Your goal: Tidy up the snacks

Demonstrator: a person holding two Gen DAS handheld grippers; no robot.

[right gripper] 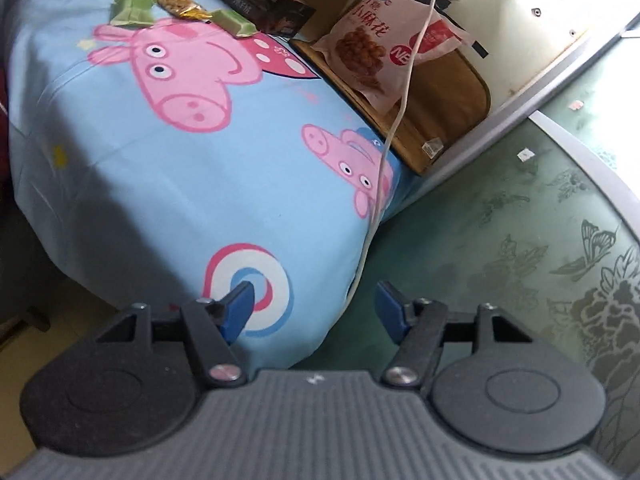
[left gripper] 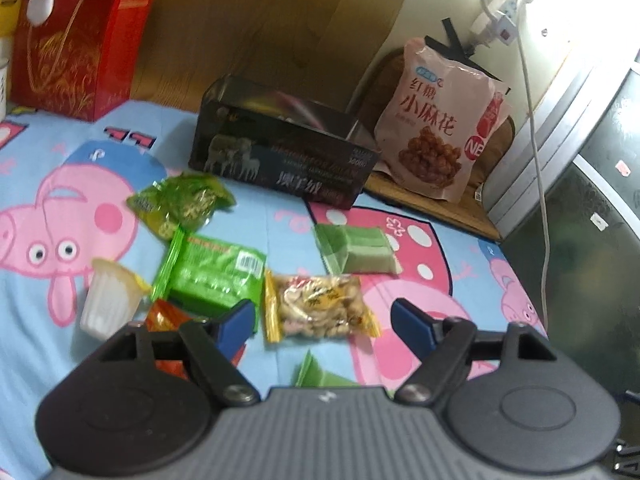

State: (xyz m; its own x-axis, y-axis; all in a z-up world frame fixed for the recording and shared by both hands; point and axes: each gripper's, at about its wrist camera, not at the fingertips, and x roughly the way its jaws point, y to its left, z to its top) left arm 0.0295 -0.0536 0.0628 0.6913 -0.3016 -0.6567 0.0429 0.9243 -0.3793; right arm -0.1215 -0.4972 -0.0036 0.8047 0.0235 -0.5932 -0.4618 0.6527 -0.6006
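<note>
Snack packets (left gripper: 320, 316) scattered on blue cartoon sheet (left gripper: 260, 216) before dark box (left gripper: 280, 156); left gripper (left gripper: 324, 316) spread, empty, above nut packet; right gripper (right gripper: 314, 312) spread, empty, at bed edge.

On the bedsheet (left gripper: 248, 216): five green snack packets, at ten (left gripper: 182, 204), nine (left gripper: 212, 276), one (left gripper: 356, 250) and six o'clock (left gripper: 316, 372), one seen only from the right wrist (right gripper: 132, 10). One nut packet (left gripper: 320, 310), one orange packet (left gripper: 162, 316), one jelly cup (left gripper: 108, 300), one black box (left gripper: 280, 152), one red box (left gripper: 76, 48), one pink bag (left gripper: 440, 120).
</note>
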